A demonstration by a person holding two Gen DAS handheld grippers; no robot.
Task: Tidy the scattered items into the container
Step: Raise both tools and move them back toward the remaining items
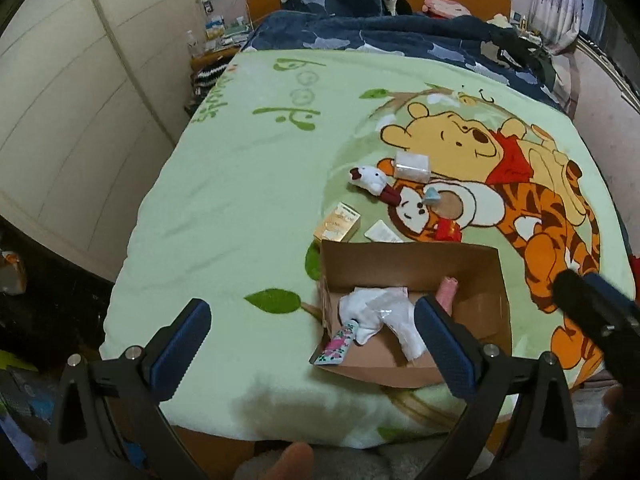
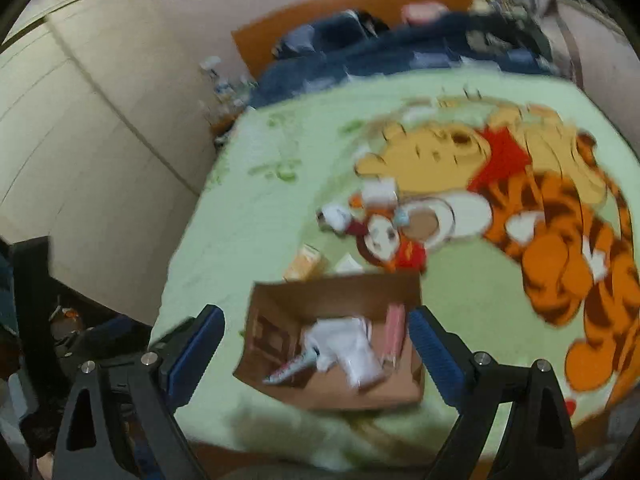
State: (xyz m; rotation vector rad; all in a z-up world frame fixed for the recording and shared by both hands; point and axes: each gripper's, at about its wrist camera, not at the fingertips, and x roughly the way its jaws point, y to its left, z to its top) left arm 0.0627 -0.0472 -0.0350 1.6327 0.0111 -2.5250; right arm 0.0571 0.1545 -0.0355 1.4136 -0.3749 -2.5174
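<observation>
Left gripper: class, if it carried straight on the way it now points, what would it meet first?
Probably the white cloth lying in the cardboard box, which sits between the open jaws of the left gripper. Depth is unclear.

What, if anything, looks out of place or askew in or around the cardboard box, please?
The floral tube lies tilted over the cardboard box's near-left corner, its end poking past the rim rather than resting inside. Nothing looks spilled or damaged.
</observation>
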